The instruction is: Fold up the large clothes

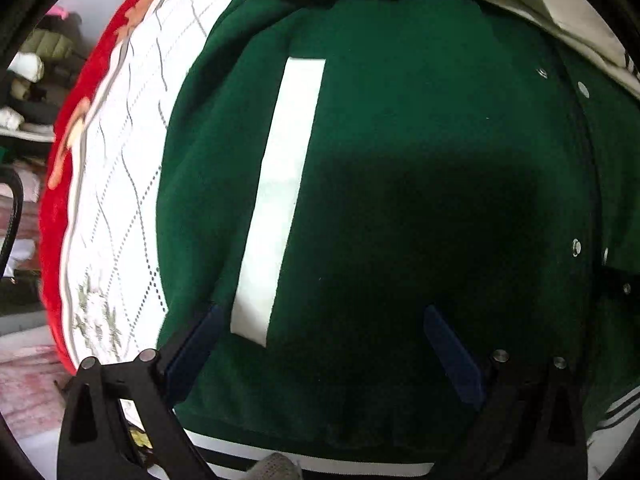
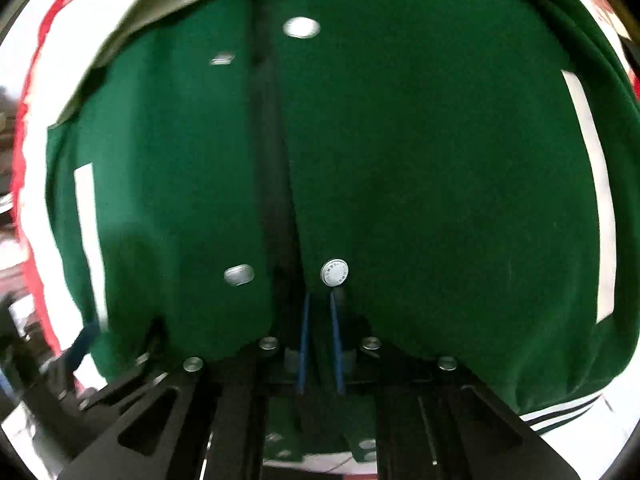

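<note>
A dark green jacket [image 1: 400, 140] with cream sleeves, white pocket stripes and metal snaps lies spread on a quilted bed. My left gripper [image 1: 320, 320] is open just above its front panel, beside a white pocket stripe [image 1: 280, 200]. In the right wrist view the same jacket [image 2: 420, 160] fills the frame. My right gripper [image 2: 320, 300] is shut on the jacket's front placket edge, just below a snap button [image 2: 334, 273]. A cream sleeve [image 2: 160, 8] lies folded across the top.
The white quilted bedcover [image 1: 120, 200] with a red floral border [image 1: 52, 220] lies under the jacket. Piled clothes [image 1: 36, 64] sit on shelves at the far left. The striped hem [image 1: 320, 464] runs along the near edge.
</note>
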Motion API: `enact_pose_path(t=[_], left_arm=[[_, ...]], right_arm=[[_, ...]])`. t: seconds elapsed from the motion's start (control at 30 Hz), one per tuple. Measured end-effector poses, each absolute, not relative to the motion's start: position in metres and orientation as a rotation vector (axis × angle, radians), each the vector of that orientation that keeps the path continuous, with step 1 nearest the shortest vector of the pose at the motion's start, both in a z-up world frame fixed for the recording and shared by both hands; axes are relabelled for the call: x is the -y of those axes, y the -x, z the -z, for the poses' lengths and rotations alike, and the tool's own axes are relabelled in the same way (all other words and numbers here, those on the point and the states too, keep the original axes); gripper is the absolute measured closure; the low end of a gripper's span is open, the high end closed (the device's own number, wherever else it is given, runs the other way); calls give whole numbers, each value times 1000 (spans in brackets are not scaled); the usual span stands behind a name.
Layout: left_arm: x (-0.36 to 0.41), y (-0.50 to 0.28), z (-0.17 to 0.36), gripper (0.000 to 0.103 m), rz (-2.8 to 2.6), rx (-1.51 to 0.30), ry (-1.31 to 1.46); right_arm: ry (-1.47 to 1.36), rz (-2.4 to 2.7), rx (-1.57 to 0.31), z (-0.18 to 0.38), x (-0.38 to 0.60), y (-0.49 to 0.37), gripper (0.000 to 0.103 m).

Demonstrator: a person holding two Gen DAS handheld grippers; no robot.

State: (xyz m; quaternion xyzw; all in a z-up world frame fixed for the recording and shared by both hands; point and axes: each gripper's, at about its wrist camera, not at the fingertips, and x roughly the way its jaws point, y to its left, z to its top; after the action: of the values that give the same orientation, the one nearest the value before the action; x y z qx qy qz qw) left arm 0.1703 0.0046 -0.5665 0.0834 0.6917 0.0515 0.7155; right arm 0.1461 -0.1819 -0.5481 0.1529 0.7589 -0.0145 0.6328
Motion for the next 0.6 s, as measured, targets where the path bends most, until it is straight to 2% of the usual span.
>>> enact_pose_path(t=[0.17, 0.27, 0.33, 0.37, 0.4, 0.5, 0.6], left_arm=[[-21, -173, 569, 1, -129, -1541, -153], [-28, -179, 555, 1, -132, -1540, -122], [-25, -188, 536, 1, -122, -1499, -105], [-19, -194, 527, 1, -110, -1473, -101], [-10, -200, 519, 1, -99, -1451, -101], [43, -225, 510, 1, -25, -1387, -105], [104, -244, 521, 1, 38, -1338, -161]], right_arm=[[-337, -115, -1798, 549, 148, -150, 93], [-455, -200, -1867, 557, 164, -157, 87], [-547, -226, -1843, 539, 187, -163, 68], [-560, -206, -1791, 521, 205, -168, 47], [-554, -180, -1745, 504, 220, -173, 37], [-447, -42, -1609, 460, 277, -186, 37], [-284, 91, -1541, 457, 345, -206, 37]])
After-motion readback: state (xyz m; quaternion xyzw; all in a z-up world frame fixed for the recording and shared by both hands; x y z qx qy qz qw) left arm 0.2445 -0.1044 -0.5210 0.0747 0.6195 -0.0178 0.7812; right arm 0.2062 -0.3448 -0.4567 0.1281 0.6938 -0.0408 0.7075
